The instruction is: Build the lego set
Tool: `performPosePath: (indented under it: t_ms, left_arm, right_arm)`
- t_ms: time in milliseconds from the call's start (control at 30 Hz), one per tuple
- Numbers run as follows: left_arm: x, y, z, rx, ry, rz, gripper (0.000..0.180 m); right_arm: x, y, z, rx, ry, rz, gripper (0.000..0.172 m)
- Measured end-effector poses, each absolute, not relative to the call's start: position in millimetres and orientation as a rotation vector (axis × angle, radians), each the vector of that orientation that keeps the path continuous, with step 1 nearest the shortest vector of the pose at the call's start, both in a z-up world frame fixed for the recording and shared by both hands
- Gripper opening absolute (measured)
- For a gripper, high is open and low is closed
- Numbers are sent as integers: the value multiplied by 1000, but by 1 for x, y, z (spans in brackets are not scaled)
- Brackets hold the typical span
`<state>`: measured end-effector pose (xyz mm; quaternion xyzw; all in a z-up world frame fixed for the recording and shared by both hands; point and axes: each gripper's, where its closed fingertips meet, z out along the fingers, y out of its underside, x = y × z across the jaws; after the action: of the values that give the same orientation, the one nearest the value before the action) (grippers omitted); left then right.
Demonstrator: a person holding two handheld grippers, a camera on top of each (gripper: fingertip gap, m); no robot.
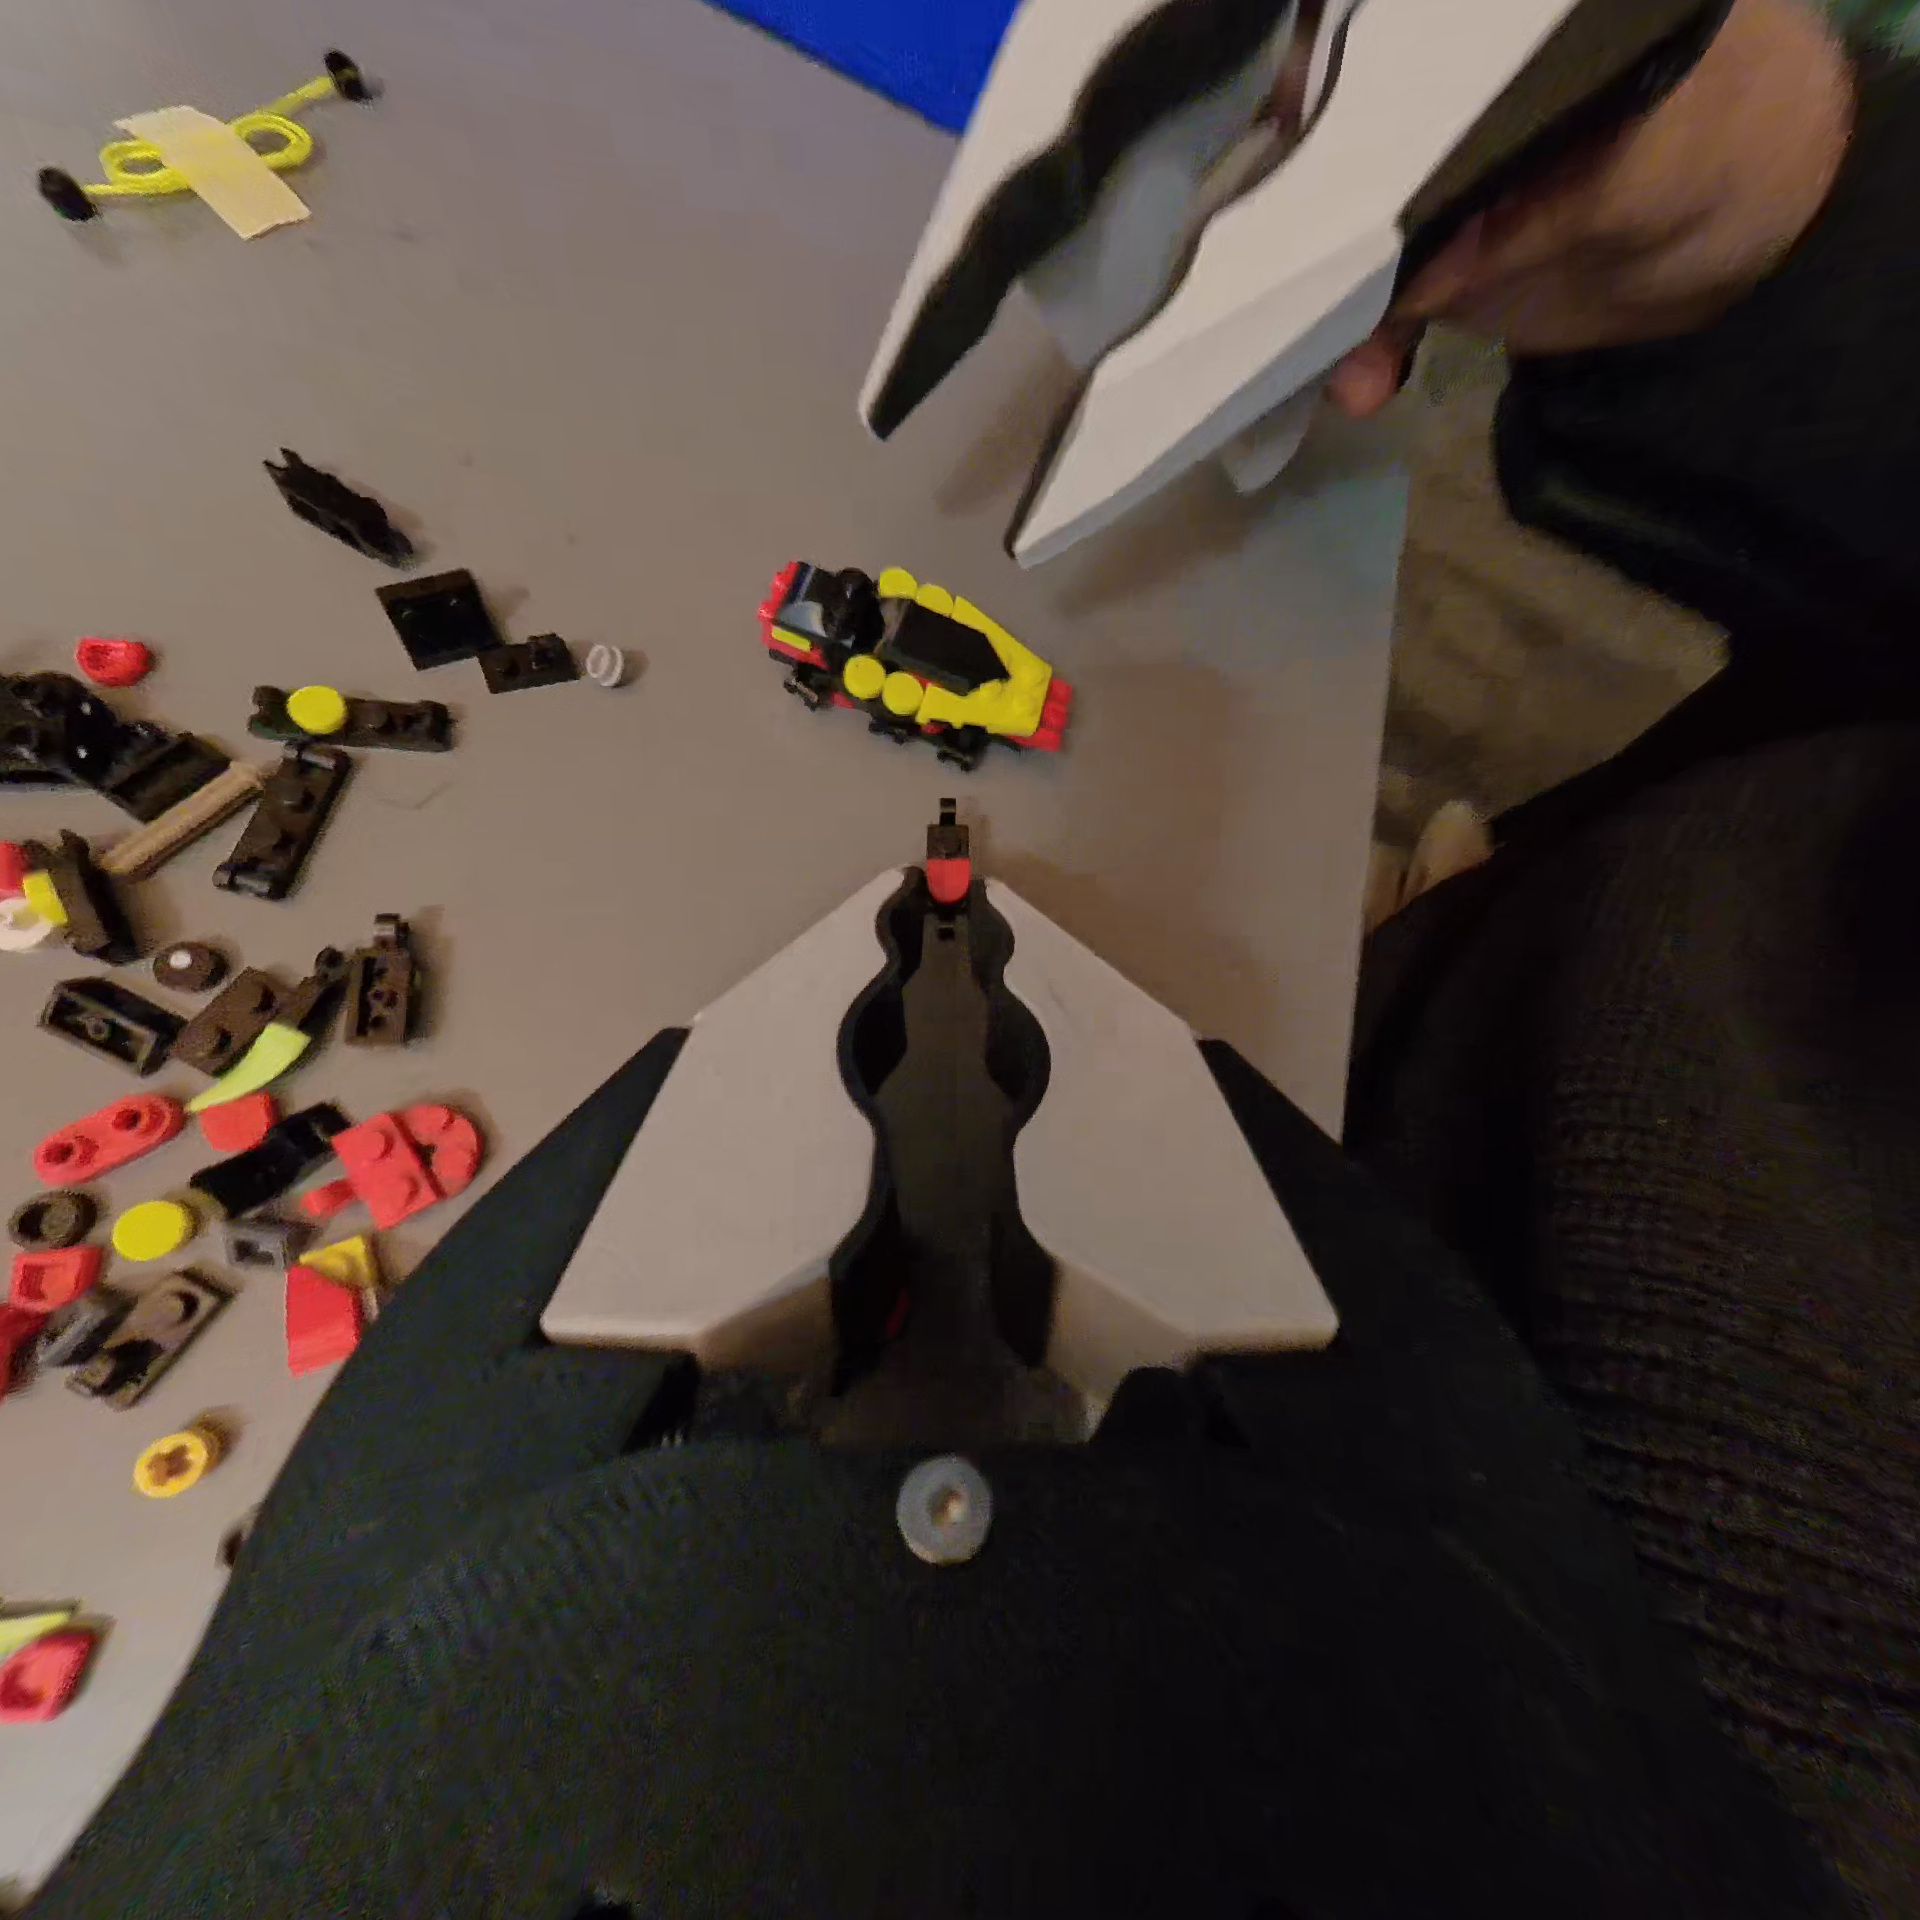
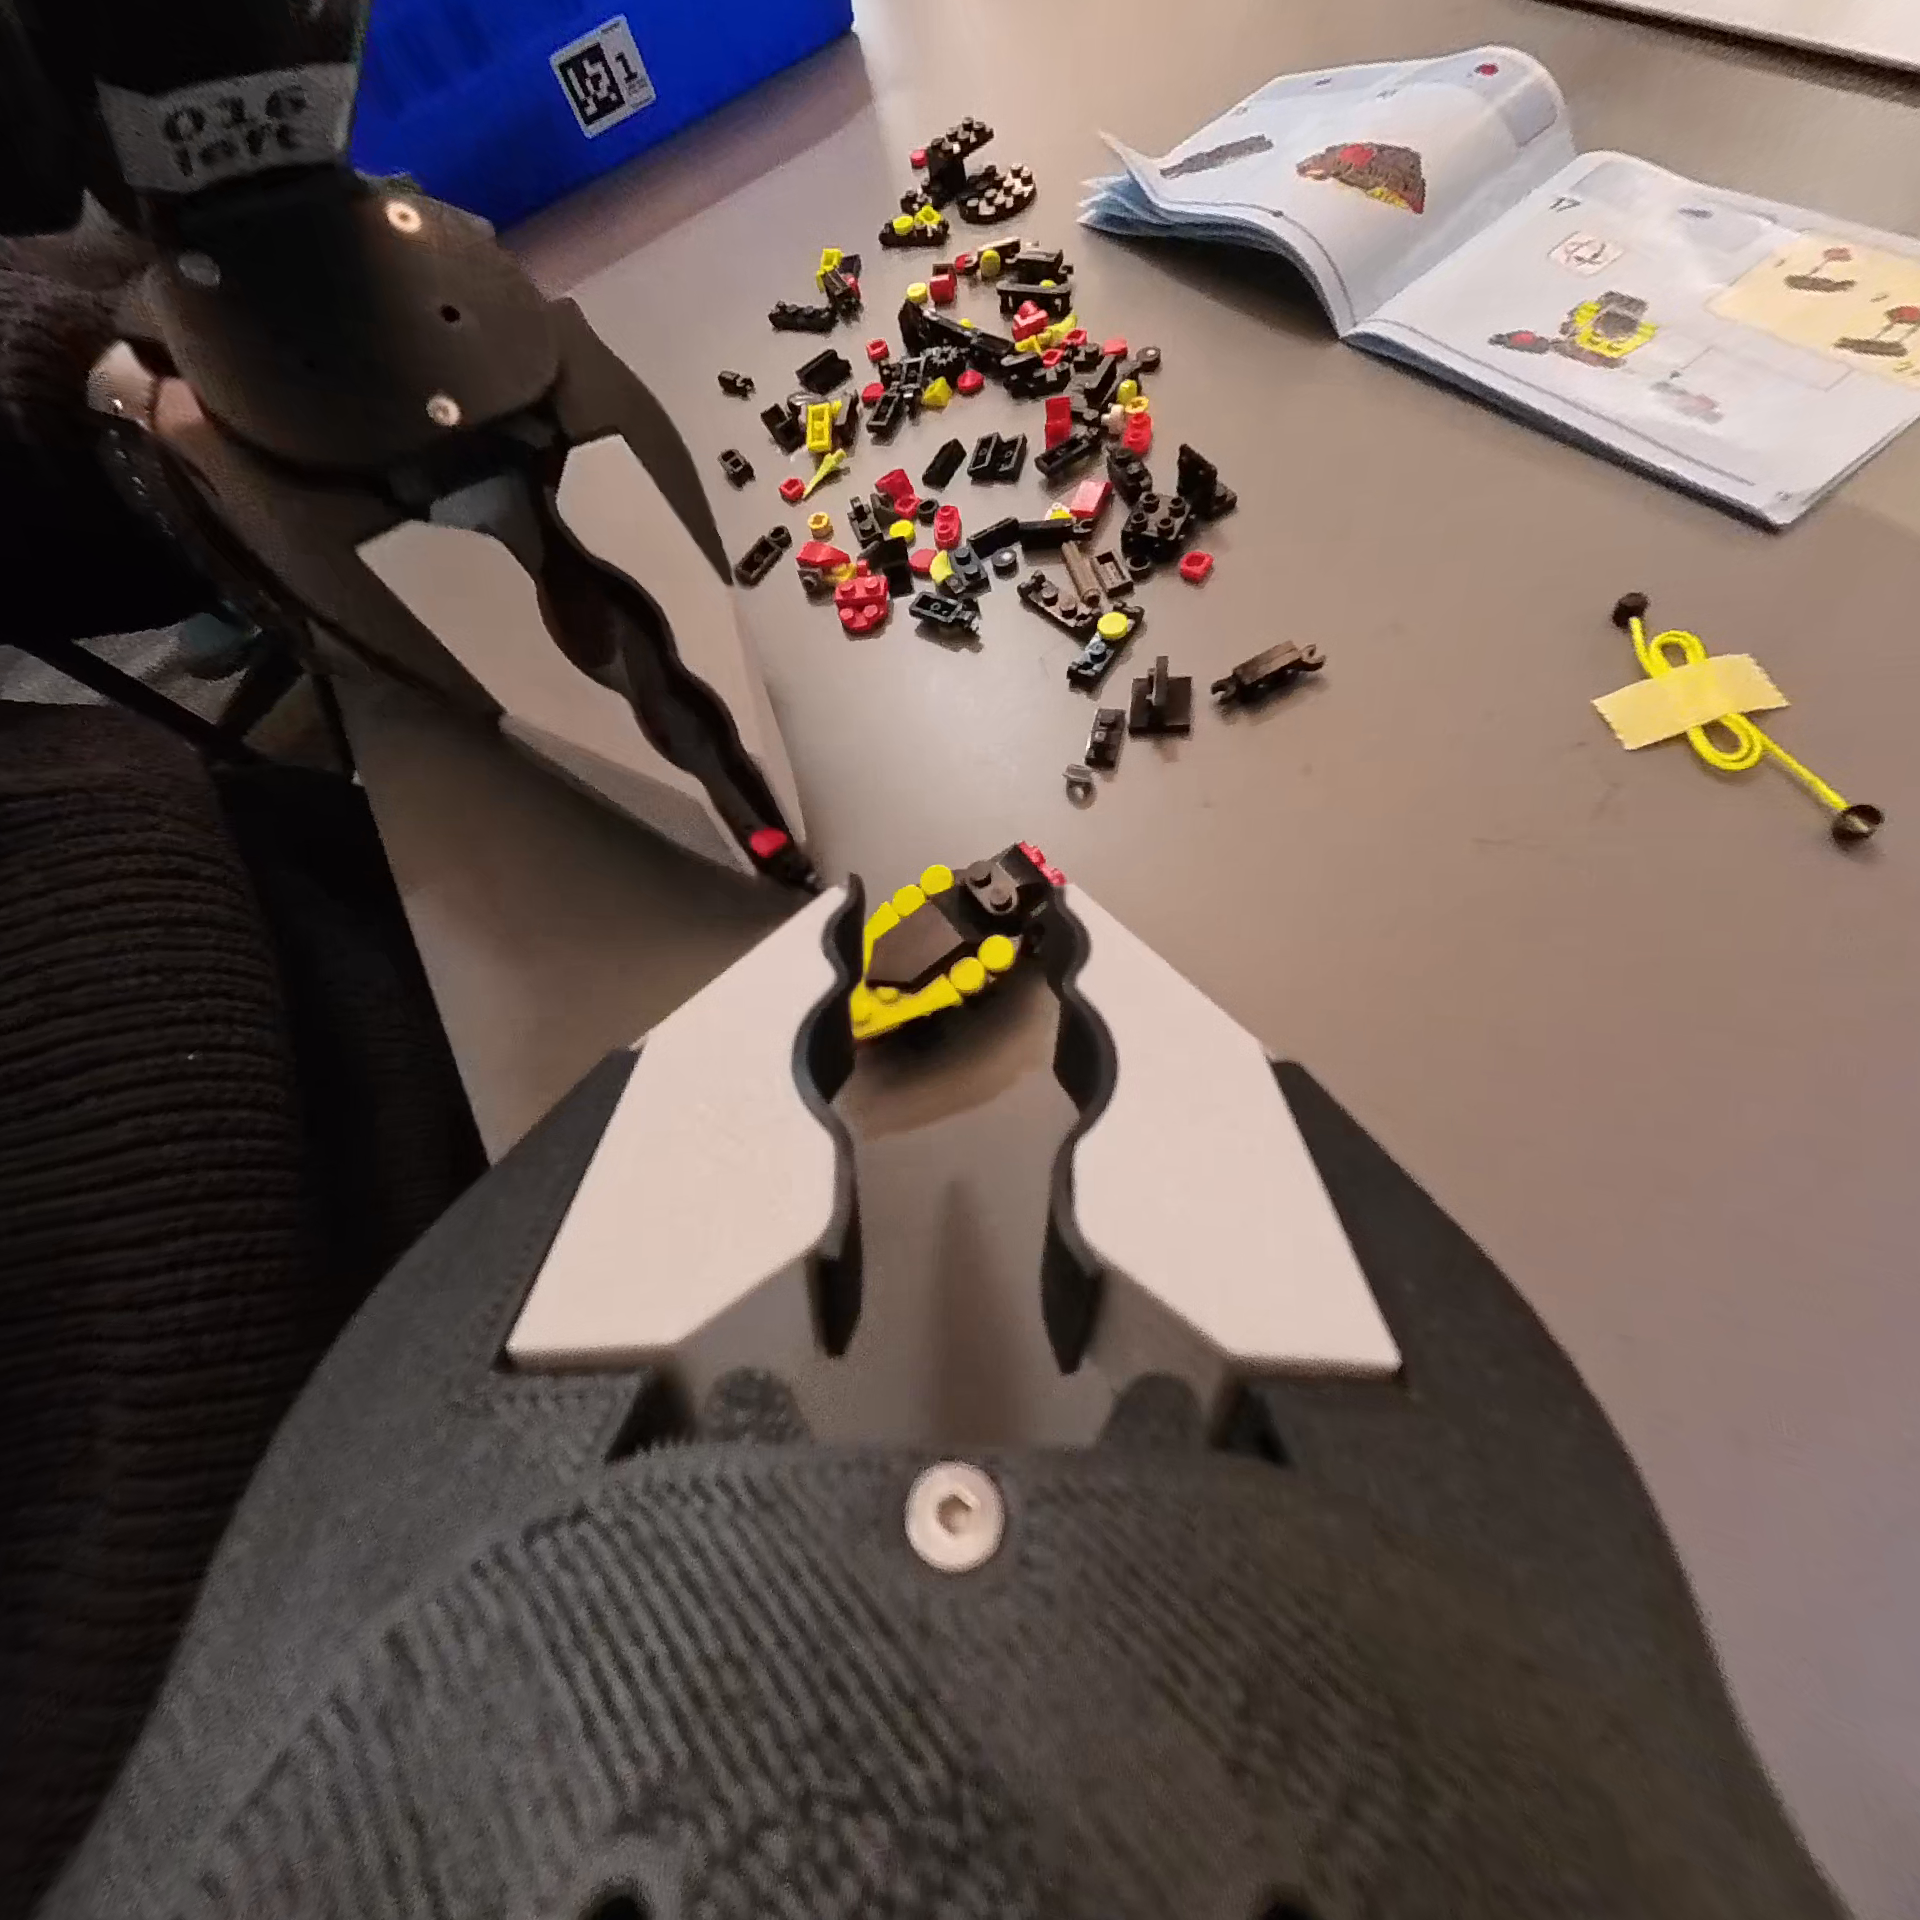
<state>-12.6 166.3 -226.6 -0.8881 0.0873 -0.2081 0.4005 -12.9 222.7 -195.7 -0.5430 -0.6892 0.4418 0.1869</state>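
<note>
The left hand-held gripper (image 1: 948, 868) is closed on a small black piece with a red cap (image 1: 945, 873), pinched at its fingertips, its tip poking out over the grey counter (image 1: 644, 312). The right wrist view shows the same piece (image 2: 771, 842) clamped at the tip of that gripper (image 2: 779, 847), low by the counter.

The right hand-held gripper (image 2: 956, 935) stands open around a yellow, black and red brick model (image 2: 935, 961). The model sits between its fingers without the pads pressing on it; from the left wrist view the model (image 1: 914, 655) rests on the counter, with the right gripper (image 1: 977, 468) raised above and beyond it, clear of it.

Farther off lies a scatter of loose black, red and yellow bricks (image 2: 997, 447), well apart from the model. To the right of the pile is a yellow cord under a strip of tape (image 2: 1704, 707). Beyond that an open instruction booklet (image 2: 1558, 281) lies flat, and a blue bin (image 2: 582, 94) stands at the counter's far edge.
</note>
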Motion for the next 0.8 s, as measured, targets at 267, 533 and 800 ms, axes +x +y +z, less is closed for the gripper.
performPosePath:
  t_ms: [267, 533, 800]
  left_arm:
    - [-24, 169, -165, -1854, -123, -1111, 5]
    - [-20, 170, -194, -2022, 7, -860, 5]
    - [-20, 170, -204, -2055, -18, -875, 5]
  right_arm:
    - [-14, 230, -194, -1588, -1883, 1298, 33]
    - [-14, 232, -196, -1588, -1890, 1271, 34]
    - [-14, 234, -199, -1603, -1889, 1263, 35]
